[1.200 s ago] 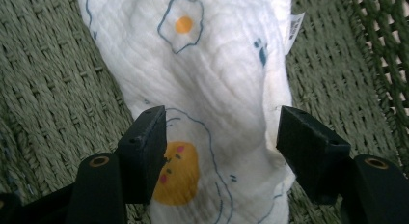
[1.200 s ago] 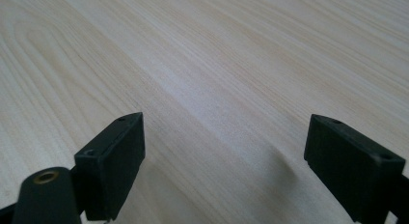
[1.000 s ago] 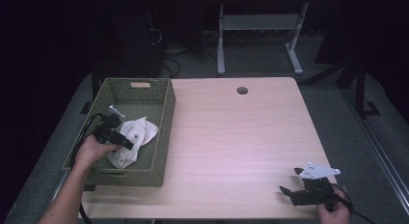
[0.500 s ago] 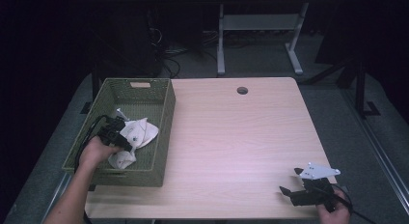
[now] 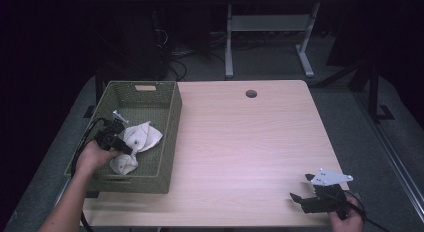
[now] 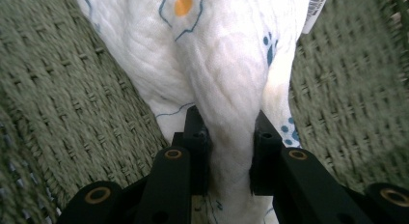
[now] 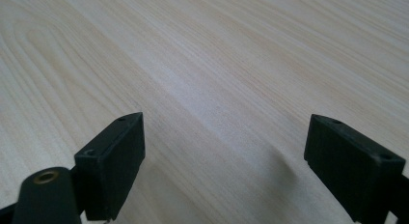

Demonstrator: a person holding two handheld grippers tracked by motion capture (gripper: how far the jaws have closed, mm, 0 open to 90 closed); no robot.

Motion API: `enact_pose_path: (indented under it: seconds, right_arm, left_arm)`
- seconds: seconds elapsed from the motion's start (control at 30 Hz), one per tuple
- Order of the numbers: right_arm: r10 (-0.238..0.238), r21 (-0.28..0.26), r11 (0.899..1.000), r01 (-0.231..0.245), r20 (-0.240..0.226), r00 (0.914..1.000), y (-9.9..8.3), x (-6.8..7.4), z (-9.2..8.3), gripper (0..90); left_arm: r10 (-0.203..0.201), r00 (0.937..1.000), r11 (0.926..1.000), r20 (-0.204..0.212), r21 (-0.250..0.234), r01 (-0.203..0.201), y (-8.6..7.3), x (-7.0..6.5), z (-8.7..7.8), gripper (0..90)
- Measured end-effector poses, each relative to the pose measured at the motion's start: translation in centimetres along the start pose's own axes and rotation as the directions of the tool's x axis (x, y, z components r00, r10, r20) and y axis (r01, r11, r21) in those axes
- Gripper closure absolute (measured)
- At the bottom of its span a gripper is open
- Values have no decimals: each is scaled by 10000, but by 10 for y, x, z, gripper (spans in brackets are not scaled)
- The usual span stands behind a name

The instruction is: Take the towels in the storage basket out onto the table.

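Note:
A white cloth with small orange and blue prints lies crumpled inside the green woven basket at the table's left. My left gripper is down in the basket and shut on a fold of that cloth, which bulges up between the two black jaws. The basket's woven floor lies on both sides of the cloth. At the table's front right corner my right gripper rests low over the wood, open, with nothing between its jaws.
The light wooden table has a round cable hole near its far edge. A desk frame and cables stand on the dark floor beyond. The basket's walls surround my left hand closely.
My left gripper has shifted slightly toward me inside the basket, drawing the cloth with it. The right gripper has stayed put.

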State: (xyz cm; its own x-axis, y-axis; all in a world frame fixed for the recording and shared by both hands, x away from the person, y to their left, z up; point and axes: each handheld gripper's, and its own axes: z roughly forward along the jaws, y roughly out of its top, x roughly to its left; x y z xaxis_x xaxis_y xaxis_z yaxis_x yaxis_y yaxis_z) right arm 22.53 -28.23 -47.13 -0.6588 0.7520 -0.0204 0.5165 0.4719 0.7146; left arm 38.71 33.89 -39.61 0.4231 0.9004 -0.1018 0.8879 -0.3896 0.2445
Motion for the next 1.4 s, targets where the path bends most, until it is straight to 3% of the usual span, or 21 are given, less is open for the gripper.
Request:
enact_pose_path:
  seconds: [0.17, 0.43, 0.53, 0.87, 1.0, 1.4]
  right_arm:
    - [-27, -6, 10000, 27, -6, 10000, 0, 0, 0, 140]
    - [-27, -112, 9999, 27, 31, 10000, 0, 0, -2, 140]
    - [-5, -132, 9999, 6, 14, 10000, -1, -1, -3, 140]
    - [34, -83, 10000, -34, 11, 10000, -2, -2, 0, 140]
    - [99, -113, 9999, -98, 72, 9999, -3, -3, -1, 140]
    - [120, 0, 9999, -120, 152, 9998, -2, -4, 0, 140]
  left_arm:
    - [-164, 9989, 9995, 450, -256, 176, -5, 3, -9, 737]
    - [-141, 9985, 9984, 527, -547, 170, -8, 3, -21, 727]
    - [-125, 9973, 9967, 727, -792, 182, -8, 1, -25, 728]
    - [-56, 9935, 9956, 1138, -918, 162, -8, 4, -30, 729]
    - [-99, 9901, 9913, 1403, -1287, 281, -9, 3, -36, 728]
    - [-64, 9816, 9833, 1910, -1773, 409, -14, 8, -46, 727]
